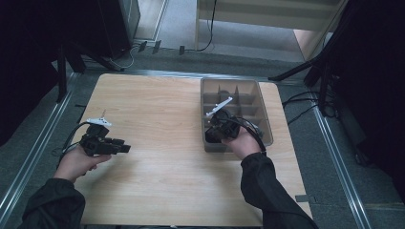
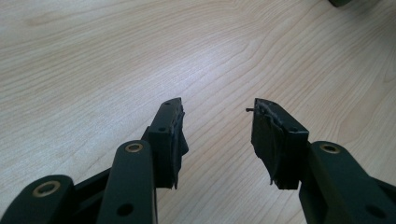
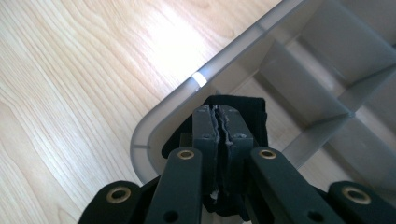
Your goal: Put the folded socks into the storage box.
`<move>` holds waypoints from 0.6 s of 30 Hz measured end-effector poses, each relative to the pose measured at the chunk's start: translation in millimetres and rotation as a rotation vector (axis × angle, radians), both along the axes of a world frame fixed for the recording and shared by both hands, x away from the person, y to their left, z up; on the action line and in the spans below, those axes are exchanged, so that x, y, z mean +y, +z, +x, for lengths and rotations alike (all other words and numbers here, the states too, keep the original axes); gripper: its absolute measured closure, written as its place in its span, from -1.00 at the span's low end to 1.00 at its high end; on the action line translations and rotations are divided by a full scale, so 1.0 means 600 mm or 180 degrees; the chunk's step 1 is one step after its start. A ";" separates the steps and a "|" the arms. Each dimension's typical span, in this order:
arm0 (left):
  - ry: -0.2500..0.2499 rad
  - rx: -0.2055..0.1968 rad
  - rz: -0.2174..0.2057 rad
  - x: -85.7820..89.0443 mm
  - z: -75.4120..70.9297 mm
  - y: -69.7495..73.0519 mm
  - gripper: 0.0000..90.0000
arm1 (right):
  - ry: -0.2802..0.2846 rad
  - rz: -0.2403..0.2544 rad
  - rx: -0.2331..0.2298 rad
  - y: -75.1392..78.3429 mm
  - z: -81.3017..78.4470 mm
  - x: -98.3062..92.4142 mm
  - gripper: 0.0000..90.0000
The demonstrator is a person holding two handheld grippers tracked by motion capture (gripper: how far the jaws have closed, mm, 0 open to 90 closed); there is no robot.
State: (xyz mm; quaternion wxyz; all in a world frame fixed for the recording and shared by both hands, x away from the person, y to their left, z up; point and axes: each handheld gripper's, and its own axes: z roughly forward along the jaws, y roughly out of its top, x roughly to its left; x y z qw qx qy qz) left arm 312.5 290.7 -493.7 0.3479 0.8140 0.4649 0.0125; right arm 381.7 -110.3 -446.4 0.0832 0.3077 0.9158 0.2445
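right gripper (image 3: 219,122) is clamped on a black cloth (image 3: 250,112) in the near corner cell of the grey divider bin (image 3: 154,122), probably lifting it out. left gripper (image 2: 217,123) waits over the wooden table (image 2: 93,60), jaws apart, nothing between them.

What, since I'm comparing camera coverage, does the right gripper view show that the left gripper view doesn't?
Right gripper view, not the left one: the right gripper with its jaws closed together, apparently pinching a black item, at a corner compartment of the grey divided bin. Left gripper view, not the right one: the left gripper with its jaws apart and nothing between them. Both: the light wooden table underneath.
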 end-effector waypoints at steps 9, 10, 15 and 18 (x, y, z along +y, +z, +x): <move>-0.0017 -0.0040 0.0020 -0.013 -0.002 0.004 0.14 | 0.0002 0.0263 -0.0065 0.012 -0.026 -0.009 0.88; -0.0024 -0.0037 0.0023 -0.015 -0.002 0.005 0.13 | 0.0020 0.0286 -0.0064 0.013 -0.030 -0.010 0.88; -0.0090 -0.0013 0.0031 -0.029 -0.006 0.008 0.13 | 0.0061 0.0421 -0.0100 0.018 -0.052 -0.017 0.85; -0.0102 -0.0014 0.0016 -0.038 -0.008 0.011 0.13 | 0.0086 0.0462 -0.0116 0.019 -0.061 -0.018 0.85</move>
